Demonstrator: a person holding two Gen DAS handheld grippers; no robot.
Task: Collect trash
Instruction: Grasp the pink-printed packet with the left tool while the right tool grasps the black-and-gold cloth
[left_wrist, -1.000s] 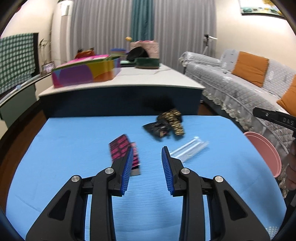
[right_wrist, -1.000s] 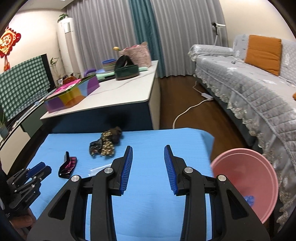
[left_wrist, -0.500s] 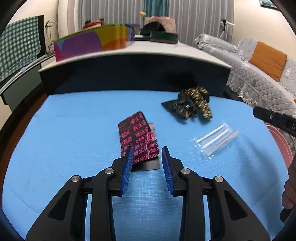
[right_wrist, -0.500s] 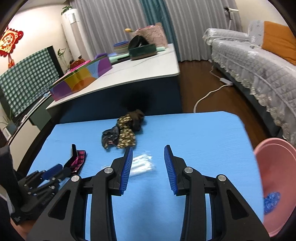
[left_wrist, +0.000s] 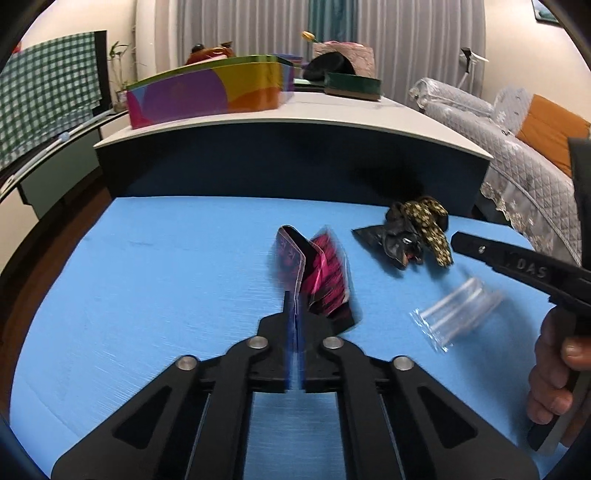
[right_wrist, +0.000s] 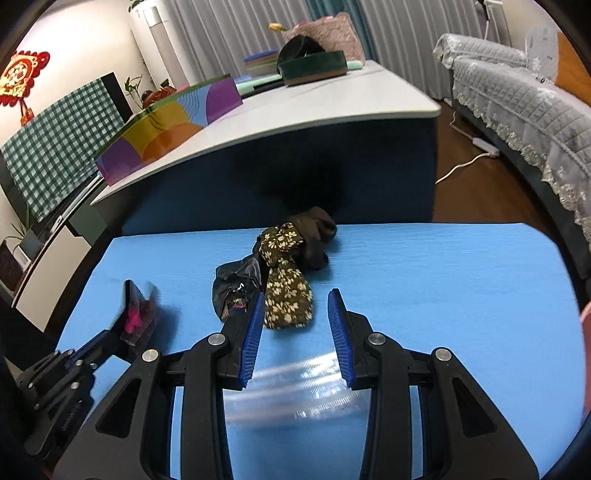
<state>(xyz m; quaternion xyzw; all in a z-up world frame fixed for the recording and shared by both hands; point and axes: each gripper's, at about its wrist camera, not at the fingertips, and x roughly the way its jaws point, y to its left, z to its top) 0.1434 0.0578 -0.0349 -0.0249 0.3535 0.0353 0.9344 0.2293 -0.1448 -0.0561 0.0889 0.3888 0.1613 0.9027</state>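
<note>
My left gripper (left_wrist: 294, 299) is shut on the near edge of a pink-and-black wrapper (left_wrist: 317, 275), which stands up folded off the blue table top (left_wrist: 155, 280); it also shows in the right wrist view (right_wrist: 138, 314). My right gripper (right_wrist: 295, 325) is open, its blue pads either side of a clear plastic bag (right_wrist: 295, 384) lying flat beneath them; the bag also shows in the left wrist view (left_wrist: 456, 314). A crumpled dark bag with a floral cloth (right_wrist: 284, 280) lies just beyond the right fingertips.
A white-topped counter (left_wrist: 332, 122) with a colourful box (left_wrist: 207, 92) stands behind the blue table. A grey sofa (right_wrist: 524, 99) is at the right. A pink basin edge (right_wrist: 586, 317) shows at the far right.
My left gripper has closed on the pink-and-black wrapper, which now stands folded upward. My right gripper has moved forward and down over the clear bag, toward the floral cloth.
</note>
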